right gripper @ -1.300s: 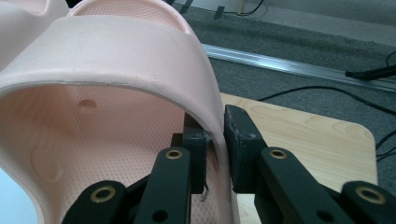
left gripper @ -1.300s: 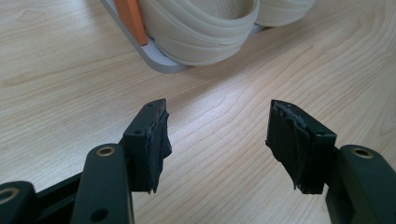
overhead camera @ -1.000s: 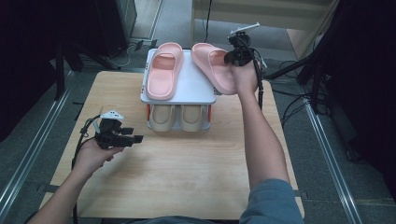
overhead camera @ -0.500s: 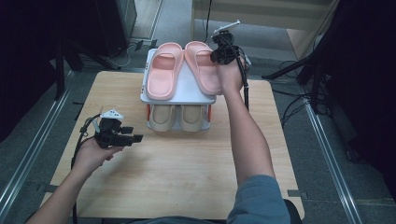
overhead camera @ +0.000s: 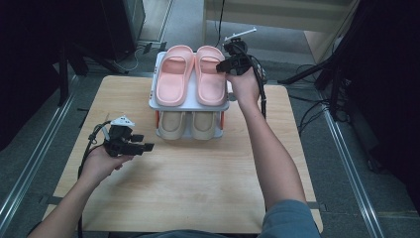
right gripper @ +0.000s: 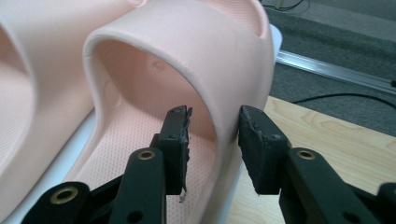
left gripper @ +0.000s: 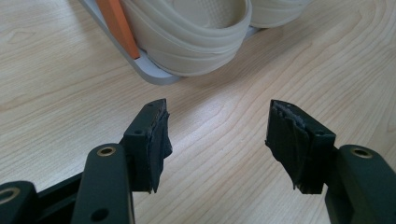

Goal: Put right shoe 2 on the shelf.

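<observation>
Two pairs of fingers: right gripper (overhead camera: 229, 63) up at the rack, left gripper (overhead camera: 141, 144) low over the tabletop (overhead camera: 198, 178).
Right fingers (right gripper: 177, 135): partly apart, just been opening; strap wall of the right pink slipper (right gripper: 201, 65) between them, one finger inside the strap, the other outside; small gap on each side, pads not pressing.
Right pink slipper: flat on the top shelf of the grey shoe rack (overhead camera: 158, 105), strap arching straight ahead of the right fingers, dotted footbed below the inner finger.
Left pink slipper (overhead camera: 173, 74): beside its mate on the same shelf, on the far side from the right fingers.
Left fingers (left gripper: 152, 140): wide apart, nothing between them, bare wood beneath.
Beige slippers (left gripper: 196, 37): on the lower shelf, just ahead of the left fingers; rounded end of one nearest, an orange post (left gripper: 123, 25) of the rack beside it.
Left hand (overhead camera: 101, 163): wrapped round the gripper body, cable looping off behind it.
Tabletop: pale wood with visible grain, rack standing at its far edge.
Room: grey floor around, metal rails (overhead camera: 346, 163) along both sides, black cables (overhead camera: 317, 106) beyond the right fingers, dark stands and a light wooden cabinet (overhead camera: 297, 20) farther back.
</observation>
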Motion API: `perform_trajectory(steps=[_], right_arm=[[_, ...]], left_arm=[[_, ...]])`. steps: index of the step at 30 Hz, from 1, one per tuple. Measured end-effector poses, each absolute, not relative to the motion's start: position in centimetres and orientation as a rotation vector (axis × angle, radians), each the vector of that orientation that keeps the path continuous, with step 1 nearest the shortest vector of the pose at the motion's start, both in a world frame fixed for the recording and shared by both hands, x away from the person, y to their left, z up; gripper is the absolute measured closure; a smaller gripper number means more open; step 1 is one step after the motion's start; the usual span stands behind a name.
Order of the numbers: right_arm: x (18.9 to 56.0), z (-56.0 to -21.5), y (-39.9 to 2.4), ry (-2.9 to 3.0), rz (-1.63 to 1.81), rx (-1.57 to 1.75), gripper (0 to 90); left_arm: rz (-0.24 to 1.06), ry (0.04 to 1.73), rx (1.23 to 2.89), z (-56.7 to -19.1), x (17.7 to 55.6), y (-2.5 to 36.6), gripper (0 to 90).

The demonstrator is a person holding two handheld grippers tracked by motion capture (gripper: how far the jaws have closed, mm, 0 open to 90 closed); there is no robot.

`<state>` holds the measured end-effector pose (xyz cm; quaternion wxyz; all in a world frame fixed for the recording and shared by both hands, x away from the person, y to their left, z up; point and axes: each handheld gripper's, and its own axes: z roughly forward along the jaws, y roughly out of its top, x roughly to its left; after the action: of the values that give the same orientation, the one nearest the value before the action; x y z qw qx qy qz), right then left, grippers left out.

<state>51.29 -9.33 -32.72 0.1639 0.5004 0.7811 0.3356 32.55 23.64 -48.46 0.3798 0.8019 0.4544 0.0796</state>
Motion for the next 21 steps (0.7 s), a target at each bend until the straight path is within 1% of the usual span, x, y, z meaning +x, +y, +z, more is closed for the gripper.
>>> perform_trajectory(steps=[7,12,15,21], right_arm=[[50.91,-32.92,-9.11,2.24,1.048,1.422,60.8],[50.94,-33.1,-8.92,2.235,1.073,1.413,58.1],[50.82,-33.09,-8.87,2.237,1.067,1.402,57.9],[50.54,-33.32,-9.52,2.228,1.135,1.387,56.1]], left_arm=[[0.196,1.153,2.062,-48.35,32.89,23.29,39.1],[0.194,1.145,2.065,-48.37,32.97,23.11,39.1],[0.19,1.146,2.064,-48.31,33.0,23.07,39.1],[0.188,1.14,2.071,-48.33,33.08,23.01,39.1]])
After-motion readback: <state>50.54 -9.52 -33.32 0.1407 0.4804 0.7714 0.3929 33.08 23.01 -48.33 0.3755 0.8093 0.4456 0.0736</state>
